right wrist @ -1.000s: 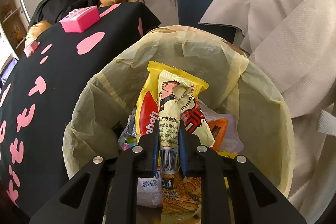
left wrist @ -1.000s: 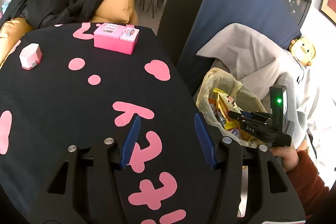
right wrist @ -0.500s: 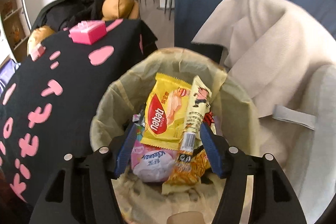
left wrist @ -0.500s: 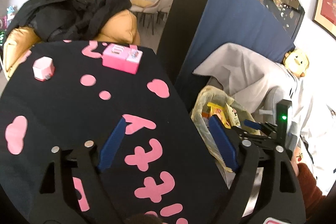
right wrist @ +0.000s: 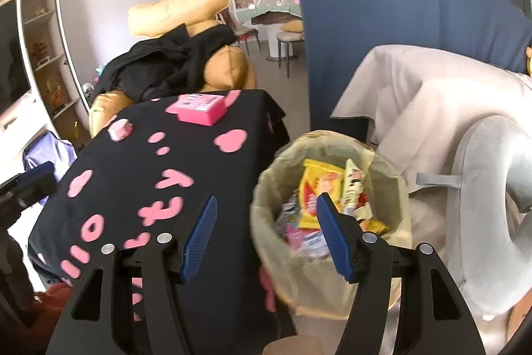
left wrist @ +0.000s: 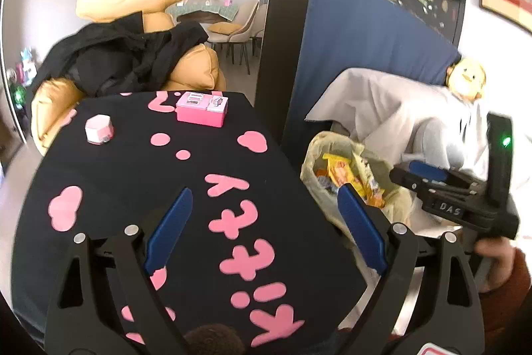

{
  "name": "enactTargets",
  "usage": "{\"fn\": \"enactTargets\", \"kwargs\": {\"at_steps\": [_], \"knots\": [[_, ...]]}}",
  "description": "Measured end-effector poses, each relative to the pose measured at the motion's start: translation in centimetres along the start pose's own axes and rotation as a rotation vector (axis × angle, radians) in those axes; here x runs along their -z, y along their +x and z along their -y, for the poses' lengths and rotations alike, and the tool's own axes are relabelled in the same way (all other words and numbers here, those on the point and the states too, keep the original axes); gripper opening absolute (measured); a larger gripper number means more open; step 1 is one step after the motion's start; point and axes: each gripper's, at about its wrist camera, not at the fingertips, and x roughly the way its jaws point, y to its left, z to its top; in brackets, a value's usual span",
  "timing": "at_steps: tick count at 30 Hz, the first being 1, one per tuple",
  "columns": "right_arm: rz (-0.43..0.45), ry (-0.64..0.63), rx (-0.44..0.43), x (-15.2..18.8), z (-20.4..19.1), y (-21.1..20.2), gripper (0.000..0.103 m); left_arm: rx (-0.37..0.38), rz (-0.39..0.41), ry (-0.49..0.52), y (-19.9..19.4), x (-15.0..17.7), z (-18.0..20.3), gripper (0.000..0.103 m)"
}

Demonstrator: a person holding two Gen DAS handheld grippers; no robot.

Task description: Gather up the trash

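Note:
A trash bin with a yellowish liner [right wrist: 266, 185] stands beside the table and holds several snack wrappers, among them a yellow wafer pack [right wrist: 317, 185] and a cream cartoon wrapper [right wrist: 352, 185]. The bin also shows in the left wrist view [left wrist: 312, 148]. My right gripper [right wrist: 266, 238] is open and empty, raised above the bin's near left rim. My left gripper [left wrist: 266, 228] is open and empty above the black tablecloth with pink shapes [left wrist: 116, 162]. The right gripper's body [left wrist: 459, 198] shows at the right in the left wrist view.
A pink box [left wrist: 202, 108] and a small pink-white container [left wrist: 98, 129] sit at the table's far end. A yellow sofa with black clothes [left wrist: 126, 65] lies behind. A blue panel [right wrist: 382, 22] and a beige-draped chair [right wrist: 432, 102] stand by the bin.
My right gripper opened and dropped the cream cartoon wrapper into the bin, then pulled up and back. My left gripper opened wider and rose away from the table.

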Motion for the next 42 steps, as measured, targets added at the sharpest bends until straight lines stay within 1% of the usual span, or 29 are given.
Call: {"fn": "enactTargets", "kwargs": {"at_steps": [4, 6, 8, 12, 15, 20, 24, 30, 34, 42], "knots": [[0.004, -0.020, -0.027, 1.5, -2.1, -1.4, 0.059, -0.060, 0.011, 0.008, -1.2, 0.8, 0.4, 0.085], [0.007, -0.027, -0.045, 2.4, -3.1, -2.2, 0.059, -0.115, 0.011, 0.005, -1.8, 1.1, 0.5, 0.085], [0.010, -0.032, -0.058, 3.1, -3.8, -2.8, 0.059, -0.152, 0.018, 0.014, -2.4, 1.4, 0.6, 0.085], [0.018, -0.021, -0.069, 4.6, -5.5, -4.4, 0.059, -0.142, 0.050, 0.055, -3.6, 1.7, 1.4, 0.085], [0.052, -0.033, -0.035, 5.4, -6.2, -5.7, 0.059, -0.143, 0.045, 0.075, -4.1, 1.8, 1.8, 0.085], [0.094, -0.014, -0.033, 5.6, -5.9, -7.4, 0.059, -0.170, 0.066, 0.076, -5.1, 1.7, 2.2, 0.085], [0.134, -0.027, -0.023, 5.4, -6.1, -8.5, 0.059, -0.188, 0.095, 0.079, -6.0, 1.6, 2.4, 0.085], [0.162, -0.056, 0.009, 5.3, -6.4, -9.0, 0.059, -0.200, 0.121, 0.083, -6.8, 1.5, 2.5, 0.085], [0.175, -0.050, 0.009, 5.2, -6.1, -9.4, 0.059, -0.202, 0.120, 0.084, -6.9, 1.5, 2.5, 0.085], [0.173, -0.041, 0.008, 5.3, -6.0, -9.5, 0.059, -0.200, 0.110, 0.079, -6.8, 1.6, 2.4, 0.085]]}}
